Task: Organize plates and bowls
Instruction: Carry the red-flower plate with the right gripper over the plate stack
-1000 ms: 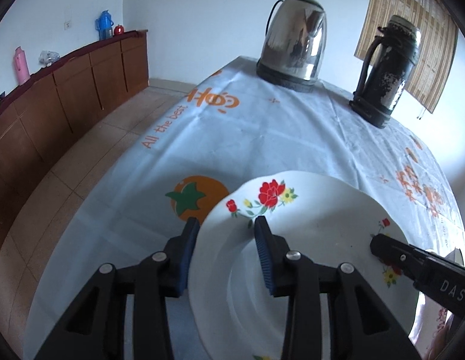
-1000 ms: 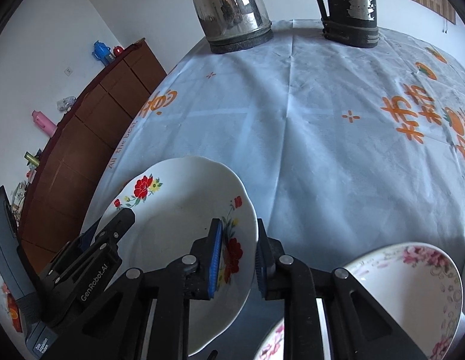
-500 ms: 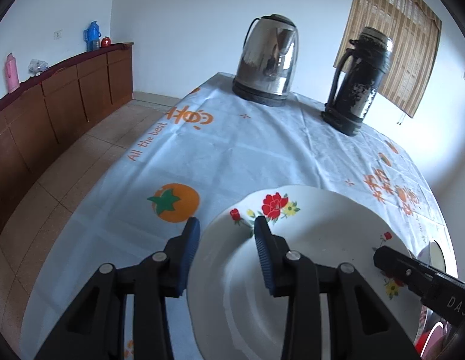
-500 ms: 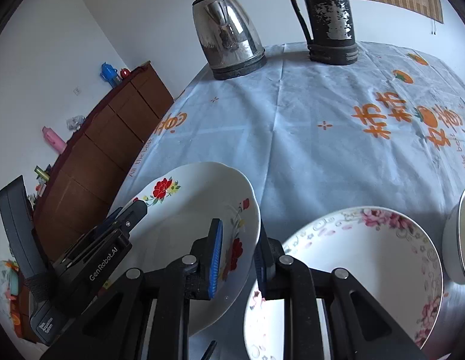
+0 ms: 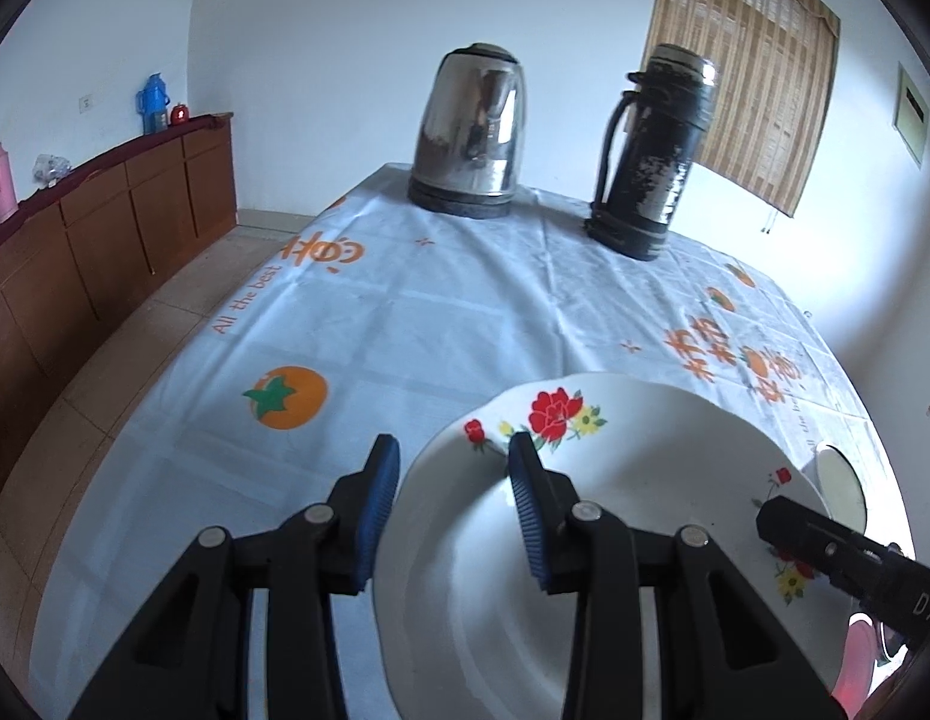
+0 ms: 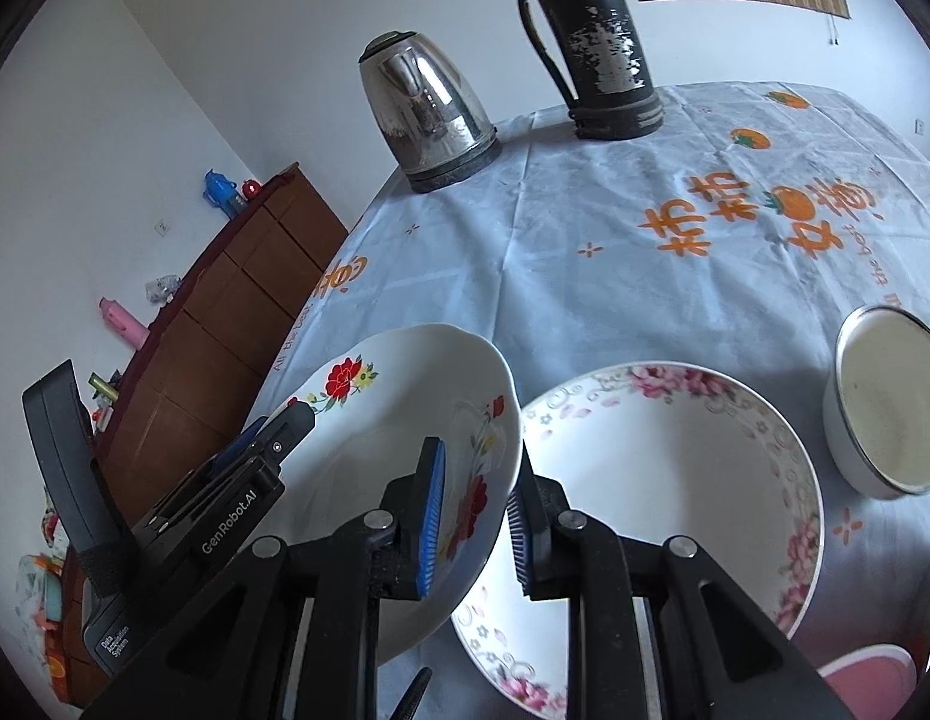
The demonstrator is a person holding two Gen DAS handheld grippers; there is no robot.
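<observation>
Two claws clamped on red-flowered plate (image 6: 369, 420): left claw (image 5: 453, 498) on one rim, right claw (image 6: 474, 516) opposite; just beside pink-flowered bowl (image 6: 675, 468).

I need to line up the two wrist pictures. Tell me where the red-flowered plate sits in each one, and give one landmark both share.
Left wrist view: the red-flowered plate fills the lower right, its near rim between the left tool's blue pads.
Right wrist view: the same plate lies lower left of centre, tilted, its right rim in the right tool.
Shared landmark: the steel kettle at the table's far end.
</observation>
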